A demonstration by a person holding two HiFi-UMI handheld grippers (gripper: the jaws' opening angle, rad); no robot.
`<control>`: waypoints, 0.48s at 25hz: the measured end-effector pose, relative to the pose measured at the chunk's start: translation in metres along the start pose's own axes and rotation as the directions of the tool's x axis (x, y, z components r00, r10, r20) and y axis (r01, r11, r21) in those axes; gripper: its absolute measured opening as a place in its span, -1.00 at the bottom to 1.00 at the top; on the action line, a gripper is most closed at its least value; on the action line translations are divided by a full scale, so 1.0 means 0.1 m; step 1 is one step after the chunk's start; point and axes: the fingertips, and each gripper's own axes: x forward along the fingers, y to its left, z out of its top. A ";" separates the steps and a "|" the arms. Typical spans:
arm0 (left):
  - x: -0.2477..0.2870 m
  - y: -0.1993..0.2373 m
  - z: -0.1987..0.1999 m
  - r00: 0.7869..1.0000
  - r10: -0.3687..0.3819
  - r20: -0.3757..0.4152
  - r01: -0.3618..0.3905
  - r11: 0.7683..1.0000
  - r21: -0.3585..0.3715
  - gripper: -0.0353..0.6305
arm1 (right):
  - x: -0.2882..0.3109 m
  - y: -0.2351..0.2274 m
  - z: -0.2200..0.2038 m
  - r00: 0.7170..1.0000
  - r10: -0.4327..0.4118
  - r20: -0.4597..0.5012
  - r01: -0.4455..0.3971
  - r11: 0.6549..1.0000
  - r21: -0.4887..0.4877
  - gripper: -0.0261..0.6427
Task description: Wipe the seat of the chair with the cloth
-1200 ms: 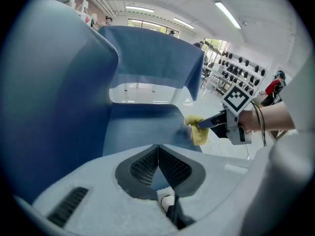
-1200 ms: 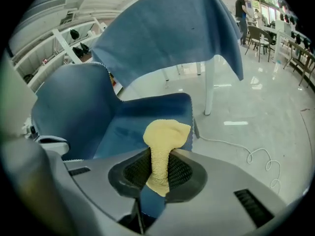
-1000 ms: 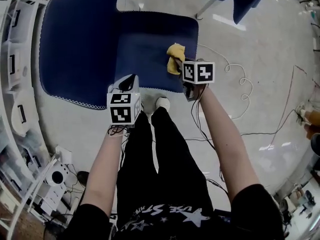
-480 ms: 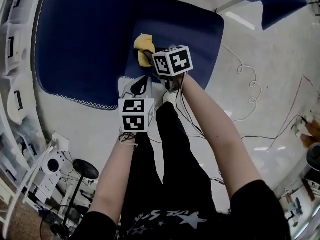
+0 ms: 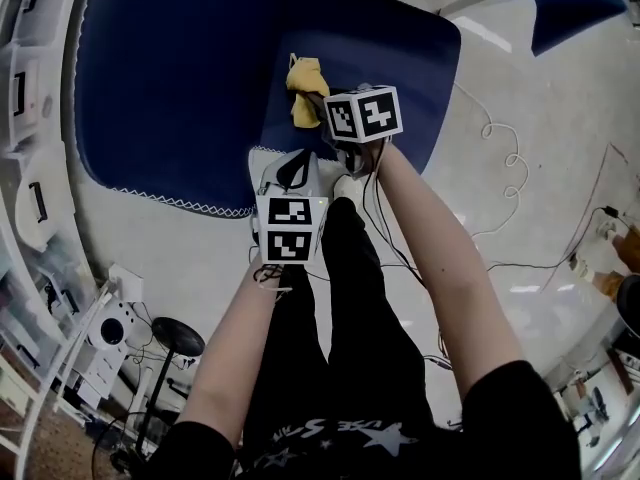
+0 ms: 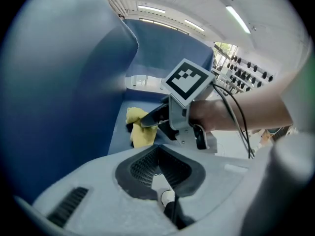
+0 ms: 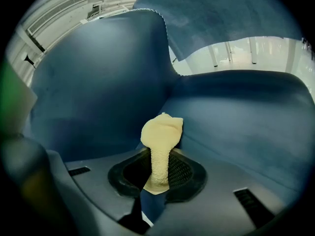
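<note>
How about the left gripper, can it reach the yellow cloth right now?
Probably yes: the cloth lies just ahead of the left gripper on the seat, nothing between. But the right gripper is shut on it.

We log: cloth (image 5: 305, 88) yellow; chair seat (image 5: 400, 63) dark blue; marker cubes (image 5: 362, 113) black-white squares; floor (image 5: 560, 118) pale grey.
</note>
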 end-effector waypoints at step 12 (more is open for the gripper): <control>0.02 -0.21 0.11 0.997 -0.068 -0.040 0.070 0.996 0.053 -0.83 | -0.95 -0.87 -0.46 0.979 -0.196 0.054 0.184 0.969 0.167 -0.72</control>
